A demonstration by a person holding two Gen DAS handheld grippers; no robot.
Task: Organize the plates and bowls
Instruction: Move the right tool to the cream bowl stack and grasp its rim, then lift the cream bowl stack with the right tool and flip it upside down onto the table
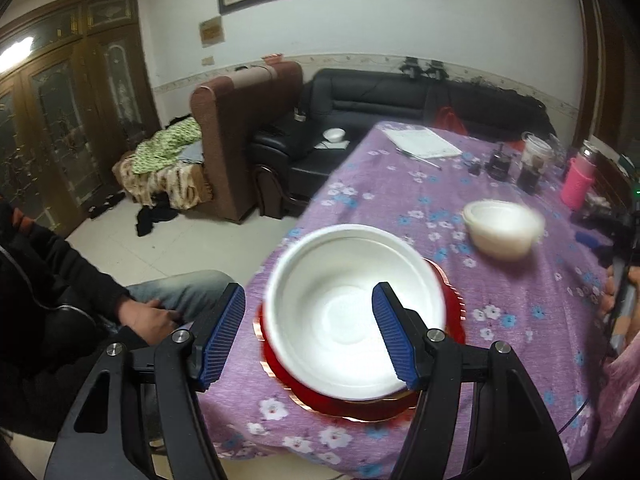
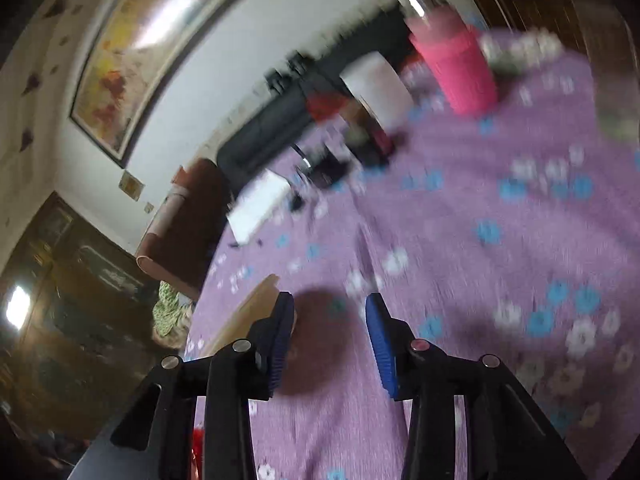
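Observation:
A large white bowl (image 1: 352, 308) sits on a red plate with a gold rim (image 1: 360, 404) on the purple flowered tablecloth (image 1: 500, 288). A smaller stack of white bowls (image 1: 502, 228) stands further back on the right. My left gripper (image 1: 310, 332) is open and empty just above the large bowl; one finger is over its inside, the other outside its left rim. My right gripper (image 2: 330, 344) is open and empty above the cloth (image 2: 460, 260). The right wrist view is blurred; a tan rim-like edge (image 2: 244, 312) shows left of its fingers.
A pink cup (image 1: 578, 180) (image 2: 458, 72), dark jars (image 1: 534, 164), a notepad (image 1: 422, 142) and a pen lie at the far end of the table. A seated person (image 1: 60, 292) is at the table's left edge. Sofas stand behind.

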